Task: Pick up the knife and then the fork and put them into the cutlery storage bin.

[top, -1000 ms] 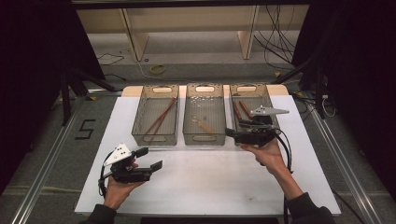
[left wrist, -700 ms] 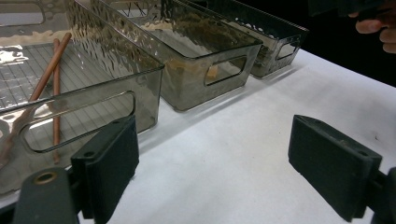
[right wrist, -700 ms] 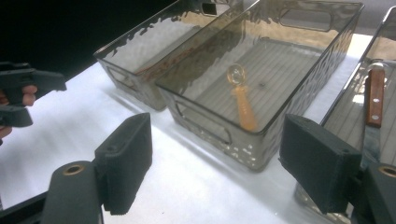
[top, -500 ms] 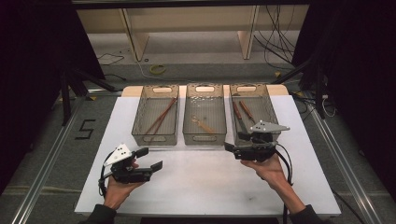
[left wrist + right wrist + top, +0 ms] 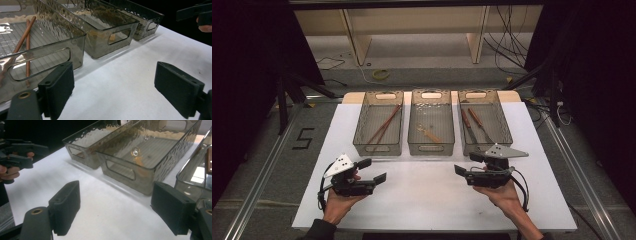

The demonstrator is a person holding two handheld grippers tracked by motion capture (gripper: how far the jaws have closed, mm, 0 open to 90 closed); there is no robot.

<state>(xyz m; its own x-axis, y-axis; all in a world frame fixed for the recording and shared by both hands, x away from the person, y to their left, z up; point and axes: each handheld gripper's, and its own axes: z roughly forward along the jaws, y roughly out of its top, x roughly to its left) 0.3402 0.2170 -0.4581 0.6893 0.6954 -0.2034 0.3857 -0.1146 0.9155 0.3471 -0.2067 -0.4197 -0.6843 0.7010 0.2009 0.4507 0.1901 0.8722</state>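
The right gripper [image 5: 460, 172] has just been opening; its jaws stand spread wide with nothing between them, above the white table [image 5: 427, 200]. The left gripper [image 5: 374, 170] is likewise spread and empty.

A: Lab, recording rig?
B: Yes. White counter [image 5: 432, 200] in a dark curtained bay, loose cables [image 5: 507, 40] on the floor, metal rails [image 5: 582, 170], taped "5" floor marker [image 5: 303, 138].

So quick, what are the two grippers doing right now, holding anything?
Left gripper: open, holding nothing.
Right gripper: open, holding nothing; its fingers have just been opening.
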